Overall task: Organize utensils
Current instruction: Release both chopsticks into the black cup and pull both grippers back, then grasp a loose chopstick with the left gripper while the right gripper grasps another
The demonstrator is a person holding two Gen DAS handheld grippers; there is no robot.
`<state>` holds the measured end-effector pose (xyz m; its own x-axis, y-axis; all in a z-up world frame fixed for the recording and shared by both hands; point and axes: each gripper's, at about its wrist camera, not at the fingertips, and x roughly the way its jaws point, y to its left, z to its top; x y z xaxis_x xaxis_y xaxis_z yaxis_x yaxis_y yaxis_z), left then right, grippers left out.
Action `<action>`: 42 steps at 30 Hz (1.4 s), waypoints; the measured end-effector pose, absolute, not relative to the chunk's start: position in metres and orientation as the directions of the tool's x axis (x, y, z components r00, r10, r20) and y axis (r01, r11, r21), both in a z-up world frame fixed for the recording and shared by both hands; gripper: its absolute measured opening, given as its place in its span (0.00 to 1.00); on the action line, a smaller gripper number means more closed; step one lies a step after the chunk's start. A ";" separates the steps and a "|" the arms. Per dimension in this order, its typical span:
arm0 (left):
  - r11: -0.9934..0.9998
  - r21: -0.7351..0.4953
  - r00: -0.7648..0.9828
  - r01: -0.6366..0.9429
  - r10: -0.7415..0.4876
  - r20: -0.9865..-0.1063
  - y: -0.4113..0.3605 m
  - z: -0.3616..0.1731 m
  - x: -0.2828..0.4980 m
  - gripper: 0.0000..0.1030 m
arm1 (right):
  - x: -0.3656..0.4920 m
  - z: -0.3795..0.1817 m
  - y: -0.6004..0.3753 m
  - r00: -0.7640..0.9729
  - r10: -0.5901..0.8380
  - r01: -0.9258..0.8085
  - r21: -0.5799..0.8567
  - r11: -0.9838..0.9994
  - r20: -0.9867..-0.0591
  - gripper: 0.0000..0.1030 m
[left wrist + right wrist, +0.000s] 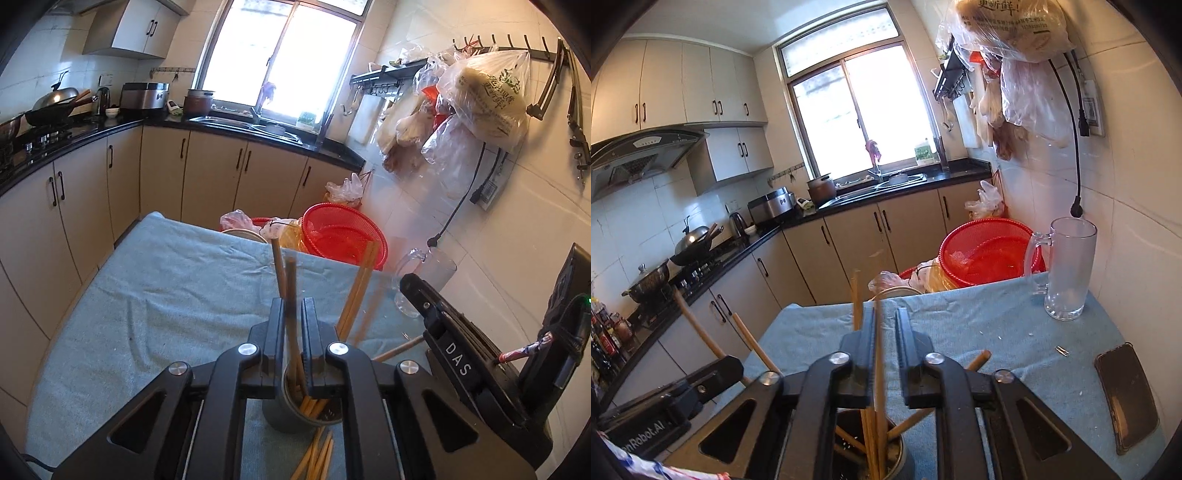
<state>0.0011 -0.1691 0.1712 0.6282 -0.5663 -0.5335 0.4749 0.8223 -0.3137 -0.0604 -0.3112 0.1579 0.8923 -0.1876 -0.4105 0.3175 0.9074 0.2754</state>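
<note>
Directly under both grippers: metal cup (295,413) on the blue cloth (166,295), chopsticks standing steeply inside. Left gripper (293,306) slightly parted around one upright chopstick (291,295), grip uncertain; right gripper (886,317) likewise, jaws visibly clear of its chopstick (878,350). Beyond, glass mug (1067,273) at the far corner.

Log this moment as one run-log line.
task: organize utensils | left gripper: open, chopstick between jaws, over metal cup | right gripper: open, second chopstick between jaws, same cup | glass mug: upright on cloth
</note>
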 end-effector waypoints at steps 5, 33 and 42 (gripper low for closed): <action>0.821 -0.322 0.640 0.471 -0.569 -0.515 -0.151 0.181 -0.017 0.25 | -0.072 0.170 -0.309 0.900 -0.173 0.300 0.281 0.912 -0.401 0.30; 0.719 -0.077 0.316 0.691 -0.396 -0.862 -0.161 0.019 -0.097 0.21 | -0.243 0.061 -0.291 0.732 0.004 0.292 0.319 0.902 -0.681 0.64; 0.742 -0.024 0.343 0.670 -0.338 -0.876 -0.173 0.012 -0.096 0.09 | -0.237 0.049 -0.276 0.702 0.044 0.260 0.313 0.913 -0.710 0.63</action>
